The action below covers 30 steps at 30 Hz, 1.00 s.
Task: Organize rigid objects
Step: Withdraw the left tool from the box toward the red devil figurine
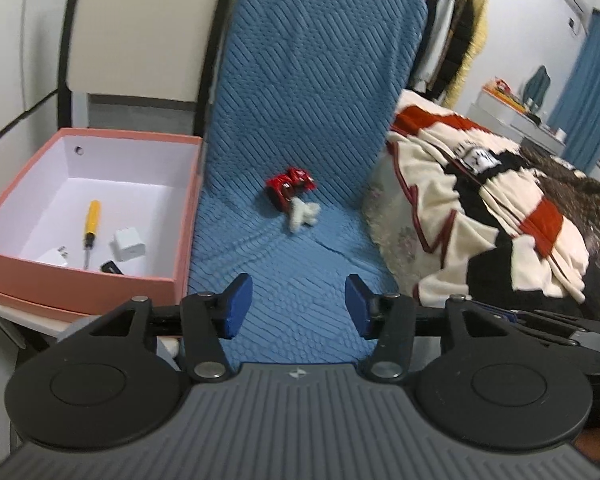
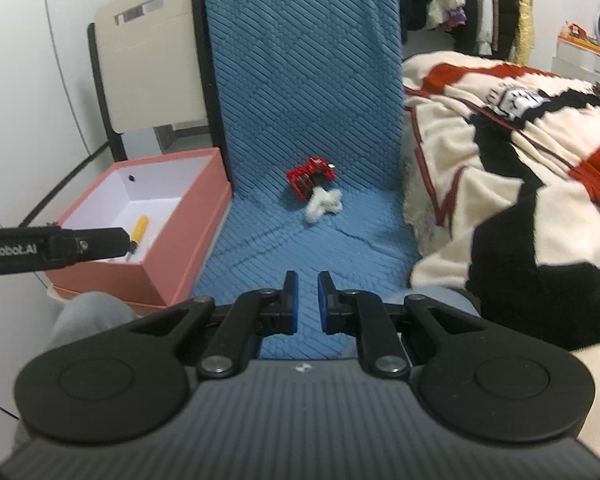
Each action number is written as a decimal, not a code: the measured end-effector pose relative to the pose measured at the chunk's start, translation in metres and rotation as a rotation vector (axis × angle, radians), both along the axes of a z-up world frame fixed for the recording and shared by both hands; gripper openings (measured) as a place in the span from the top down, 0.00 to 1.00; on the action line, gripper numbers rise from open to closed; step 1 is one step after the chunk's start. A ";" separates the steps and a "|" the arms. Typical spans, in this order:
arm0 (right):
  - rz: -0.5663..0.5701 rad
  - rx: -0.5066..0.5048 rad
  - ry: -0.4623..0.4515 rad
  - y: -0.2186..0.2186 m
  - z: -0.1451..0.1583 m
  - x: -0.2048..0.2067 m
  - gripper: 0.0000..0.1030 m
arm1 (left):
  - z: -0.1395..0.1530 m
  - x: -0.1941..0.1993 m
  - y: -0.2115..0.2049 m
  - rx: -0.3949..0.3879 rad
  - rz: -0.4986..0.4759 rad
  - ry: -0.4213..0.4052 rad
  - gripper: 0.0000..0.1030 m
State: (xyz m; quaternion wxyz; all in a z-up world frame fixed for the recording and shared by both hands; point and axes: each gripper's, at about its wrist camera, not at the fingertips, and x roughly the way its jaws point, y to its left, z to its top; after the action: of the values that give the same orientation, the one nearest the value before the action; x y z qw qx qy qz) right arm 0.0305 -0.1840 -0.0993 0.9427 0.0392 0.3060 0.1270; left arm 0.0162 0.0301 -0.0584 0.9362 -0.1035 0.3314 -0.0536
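A small red toy car [image 1: 290, 188] [image 2: 312, 180] and a white fuzzy figure [image 1: 304, 216] [image 2: 324, 202] lie touching at the back of a blue quilted chair seat [image 1: 300, 320] [image 2: 260, 248]. To the left stands an open pink box [image 1: 88, 286] [image 2: 172, 248]. It holds a yellow screwdriver [image 1: 90, 228] [image 2: 140, 230], a white charger cube [image 1: 128, 244], a second white plug [image 1: 56, 257] and a small black item [image 1: 111, 267]. My left gripper [image 1: 298, 284] is open and empty over the seat's front. My right gripper [image 2: 307, 280] is shut with nothing in it, also short of the toys.
A bed with a cream, red and black blanket [image 1: 500, 208] [image 2: 520, 152] presses against the chair's right side. A beige chair back [image 2: 148, 64] stands behind the box. The left tool's black body [image 2: 52, 248] crosses in front of the box. A grey-clad knee [image 2: 88, 312] is below it.
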 end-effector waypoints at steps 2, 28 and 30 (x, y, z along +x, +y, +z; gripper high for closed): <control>-0.015 -0.001 0.002 -0.004 -0.005 -0.001 0.86 | -0.004 0.003 -0.005 0.000 -0.013 0.010 0.43; -0.019 0.006 0.058 0.011 -0.071 0.095 0.84 | -0.083 0.180 -0.019 -0.009 -0.069 0.069 0.43; -0.010 -0.003 0.054 0.015 -0.074 0.106 0.71 | -0.092 0.197 -0.019 -0.009 -0.081 0.067 0.43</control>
State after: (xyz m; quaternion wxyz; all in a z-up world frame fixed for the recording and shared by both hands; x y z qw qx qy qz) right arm 0.1368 -0.1691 -0.1734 0.9348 0.0425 0.3312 0.1207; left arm 0.2135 0.0114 -0.1501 0.9212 -0.0959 0.3663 -0.0894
